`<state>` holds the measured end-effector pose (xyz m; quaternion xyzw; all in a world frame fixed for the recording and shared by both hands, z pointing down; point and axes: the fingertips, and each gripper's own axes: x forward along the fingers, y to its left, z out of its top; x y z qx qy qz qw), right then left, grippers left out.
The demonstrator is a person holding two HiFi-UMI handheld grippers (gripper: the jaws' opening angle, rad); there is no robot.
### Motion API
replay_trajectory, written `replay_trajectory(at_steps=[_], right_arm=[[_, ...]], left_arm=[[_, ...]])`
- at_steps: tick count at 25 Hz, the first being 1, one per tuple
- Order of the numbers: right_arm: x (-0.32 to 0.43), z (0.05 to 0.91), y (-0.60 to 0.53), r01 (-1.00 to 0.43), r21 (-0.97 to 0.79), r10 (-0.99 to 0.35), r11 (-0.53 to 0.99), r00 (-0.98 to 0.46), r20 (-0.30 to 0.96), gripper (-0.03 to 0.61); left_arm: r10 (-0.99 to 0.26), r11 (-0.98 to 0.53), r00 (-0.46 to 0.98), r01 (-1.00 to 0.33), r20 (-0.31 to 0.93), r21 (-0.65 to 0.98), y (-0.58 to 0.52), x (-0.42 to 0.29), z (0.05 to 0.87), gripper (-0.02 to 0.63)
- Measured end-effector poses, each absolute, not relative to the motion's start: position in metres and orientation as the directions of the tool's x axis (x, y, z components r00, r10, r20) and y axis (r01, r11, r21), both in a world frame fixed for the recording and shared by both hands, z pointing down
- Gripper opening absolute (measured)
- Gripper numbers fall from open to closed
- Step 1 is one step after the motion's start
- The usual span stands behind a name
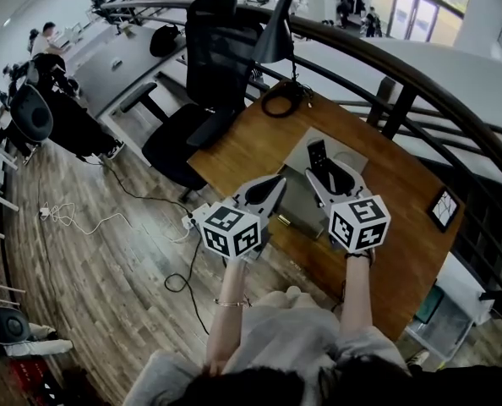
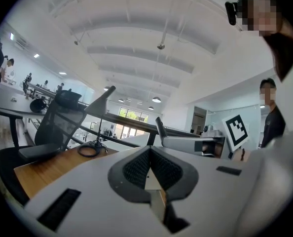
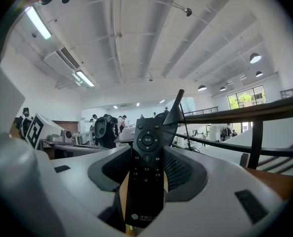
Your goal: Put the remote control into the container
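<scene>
In the right gripper view, a black remote control (image 3: 147, 141) stands upright between the jaws of my right gripper (image 3: 145, 158), which is shut on it. The head view shows the remote control (image 1: 317, 152) sticking out past my right gripper (image 1: 323, 174), held above a grey open container (image 1: 353, 158) on the wooden desk (image 1: 242, 146). My left gripper (image 1: 275, 182) hovers just left of the container. The left gripper's (image 2: 150, 154) jaws meet with nothing between them.
A black desk lamp (image 1: 276, 28) and a coiled black cable (image 1: 281, 101) stand at the desk's far end. A black office chair (image 1: 202, 74) is to the left, a curved dark railing (image 1: 420, 79) to the right. A small dark framed pad (image 1: 444, 209) lies at the desk's right.
</scene>
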<state>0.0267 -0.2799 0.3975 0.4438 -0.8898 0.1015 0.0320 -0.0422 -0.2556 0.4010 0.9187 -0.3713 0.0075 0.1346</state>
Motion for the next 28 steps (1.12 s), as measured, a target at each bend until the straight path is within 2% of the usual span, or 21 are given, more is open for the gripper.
replay_trajectory(at_steps=[12,28], right_arm=[[0.02,0.438,-0.307,-0.81,-0.191,-0.771,0.555,-0.587,0.248,0.213],[-0.004,0.528,-0.322,-0.789,-0.272,-0.676,0.551,-0.613,0.409,0.213]], left_arm=[[-0.637,-0.68,0.745,-0.664,0.199,0.31,-0.286,-0.045,0.439,0.003],[-0.595,-0.611,0.74,-0.67,0.313,0.422,-0.298,-0.053,0.514,0.003]])
